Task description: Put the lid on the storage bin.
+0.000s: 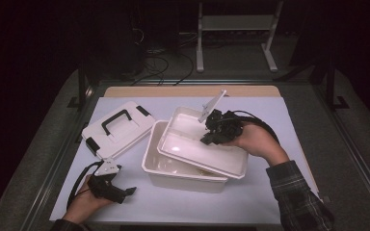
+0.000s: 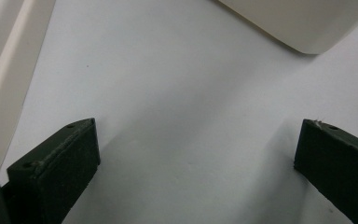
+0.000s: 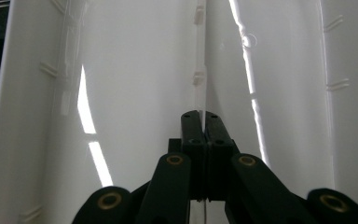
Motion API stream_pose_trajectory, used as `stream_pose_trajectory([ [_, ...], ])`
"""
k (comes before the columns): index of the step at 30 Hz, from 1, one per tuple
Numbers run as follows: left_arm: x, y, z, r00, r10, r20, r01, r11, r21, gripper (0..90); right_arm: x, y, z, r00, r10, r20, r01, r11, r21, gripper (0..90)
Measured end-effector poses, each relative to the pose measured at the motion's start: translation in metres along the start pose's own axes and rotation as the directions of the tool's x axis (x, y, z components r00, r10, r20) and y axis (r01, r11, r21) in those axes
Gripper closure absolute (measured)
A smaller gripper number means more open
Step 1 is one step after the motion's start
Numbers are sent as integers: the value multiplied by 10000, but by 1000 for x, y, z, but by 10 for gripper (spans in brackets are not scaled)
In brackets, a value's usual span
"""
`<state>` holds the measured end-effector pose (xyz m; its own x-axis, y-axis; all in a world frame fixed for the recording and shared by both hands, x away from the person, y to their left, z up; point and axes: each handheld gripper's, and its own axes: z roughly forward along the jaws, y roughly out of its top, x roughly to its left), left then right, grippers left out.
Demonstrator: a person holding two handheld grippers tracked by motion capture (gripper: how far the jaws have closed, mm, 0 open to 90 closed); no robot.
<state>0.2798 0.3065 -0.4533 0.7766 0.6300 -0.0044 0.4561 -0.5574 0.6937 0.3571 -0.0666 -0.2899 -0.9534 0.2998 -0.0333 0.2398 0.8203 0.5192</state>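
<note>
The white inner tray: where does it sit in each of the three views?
High view: the white inner tray lies tilted across the white box, centre, the right gripper shut on its divider.
Left gripper view: I cannot identify it there.
Right gripper view: tray walls surround the jaws.
Shared landmark: the divider.

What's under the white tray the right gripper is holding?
The white tray sits askew across the open white storage box, gripped by its divider by the right gripper. The box's near-left interior shows bare; the rest is covered.
</note>
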Motion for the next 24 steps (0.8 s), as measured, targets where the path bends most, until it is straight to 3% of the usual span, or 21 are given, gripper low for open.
stream_pose_trajectory([
  [14,0,0,0,10000,1,11,-1,10000,5,0,10,26,21,9968,-669,-431,688,9967,435,886],
  [24,0,0,0,10000,-8,5,8,10000,-4,0,12,32,28,9931,-963,-670,997,9938,485,886],
])
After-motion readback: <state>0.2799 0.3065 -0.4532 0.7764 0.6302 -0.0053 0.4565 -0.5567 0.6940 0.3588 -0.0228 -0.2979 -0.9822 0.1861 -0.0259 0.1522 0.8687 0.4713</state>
